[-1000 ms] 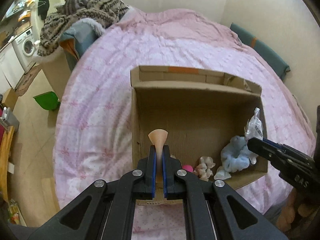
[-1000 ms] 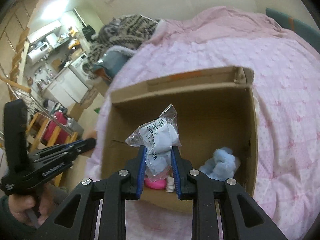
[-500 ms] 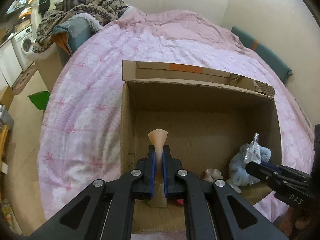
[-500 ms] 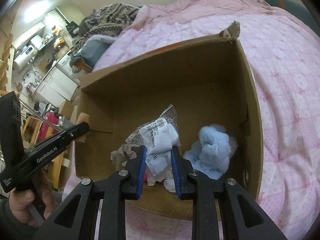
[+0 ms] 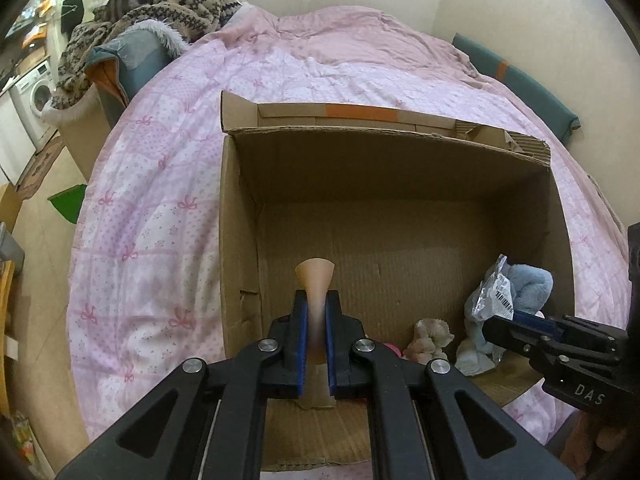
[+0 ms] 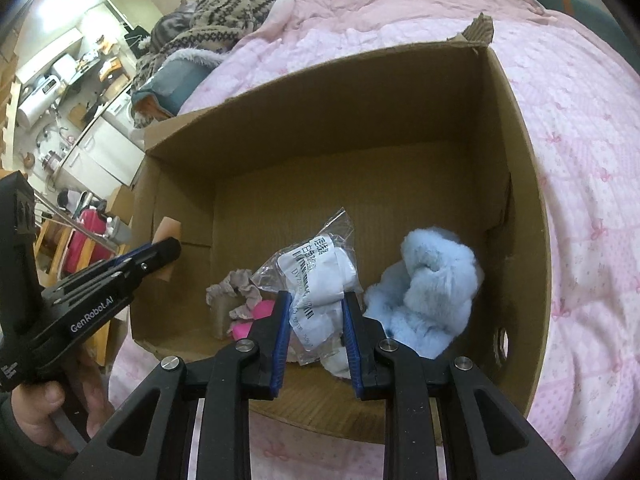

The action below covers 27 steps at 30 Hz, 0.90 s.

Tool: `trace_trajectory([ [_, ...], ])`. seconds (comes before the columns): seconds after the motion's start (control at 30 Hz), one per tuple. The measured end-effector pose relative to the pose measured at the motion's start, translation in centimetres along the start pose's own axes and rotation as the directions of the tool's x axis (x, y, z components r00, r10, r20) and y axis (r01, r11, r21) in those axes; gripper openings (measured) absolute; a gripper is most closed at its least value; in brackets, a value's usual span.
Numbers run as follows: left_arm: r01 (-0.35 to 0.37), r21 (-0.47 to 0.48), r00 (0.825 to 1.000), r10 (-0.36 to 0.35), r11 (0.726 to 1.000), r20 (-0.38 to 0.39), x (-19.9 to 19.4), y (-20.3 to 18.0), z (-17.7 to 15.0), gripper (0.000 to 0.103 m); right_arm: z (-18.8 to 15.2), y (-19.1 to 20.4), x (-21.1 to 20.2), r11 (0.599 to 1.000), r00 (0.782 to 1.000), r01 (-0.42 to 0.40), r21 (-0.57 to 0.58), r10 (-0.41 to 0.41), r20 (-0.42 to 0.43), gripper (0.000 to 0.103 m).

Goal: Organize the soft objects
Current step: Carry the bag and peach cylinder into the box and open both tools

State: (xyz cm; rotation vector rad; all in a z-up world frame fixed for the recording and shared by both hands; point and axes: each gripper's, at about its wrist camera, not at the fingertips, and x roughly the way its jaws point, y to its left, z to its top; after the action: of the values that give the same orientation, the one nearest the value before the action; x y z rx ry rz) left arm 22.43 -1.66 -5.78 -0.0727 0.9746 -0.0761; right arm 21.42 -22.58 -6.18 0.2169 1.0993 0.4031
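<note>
Nearest you, your left tool [image 5: 316, 312] is clamped tight on a thin peach-coloured soft piece [image 5: 315, 276], whose flared end sticks up past the pads, over the near left part of the cardboard box [image 5: 240, 240]. Your right tool [image 6: 316, 312] grips a clear plastic bag [image 6: 316, 276] with a white printed label and something white inside, hanging low over the near middle of the box. On the box floor just below it lie a pink item [image 6: 250, 320] and a beige-grey ruffled piece [image 6: 232, 292], toward the near left corner. A fluffy light-blue plush [image 6: 432, 300] sits against the box's right wall, just beside the bag. The box stands open on the bed's pink quilt [image 5: 160, 200]. Beyond the box, at the bed's far left corner, lies a heap of patterned knitwear [image 5: 168, 4].
</note>
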Motion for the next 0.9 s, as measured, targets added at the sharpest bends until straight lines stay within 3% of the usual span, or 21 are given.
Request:
trace_trajectory([
  [0.2, -0.005, 0.001, 1.0, 0.005, 1.0, -0.002, 0.0, -0.1, -0.2, 0.006, 0.0, 0.0, 0.1, 1.0, 1.0, 0.003, 0.003, -0.003, -0.002, 0.026],
  [0.7, 0.001, 0.039, 1.0, -0.001, 0.999, 0.007, -0.9, -1.1, -0.7, 0.02, -0.2, -0.4, -0.5, 1.0, 1.0, -0.009, 0.025, 0.009, 0.021, 0.027],
  [0.77, 0.0, 0.046, 1.0, 0.0, 0.999, 0.012, -1.1, -1.3, -0.7, 0.024, -0.2, -0.4, -0.8, 1.0, 0.999, -0.014, 0.026, 0.013, 0.03, 0.028],
  [0.9, -0.01, 0.049, 0.999, 0.008, 0.999, 0.046, -1.9, -1.5, -0.6, 0.048, -0.2, -0.5, -1.0, 0.999, 0.999, -0.02, 0.028, 0.019, 0.042, 0.03],
])
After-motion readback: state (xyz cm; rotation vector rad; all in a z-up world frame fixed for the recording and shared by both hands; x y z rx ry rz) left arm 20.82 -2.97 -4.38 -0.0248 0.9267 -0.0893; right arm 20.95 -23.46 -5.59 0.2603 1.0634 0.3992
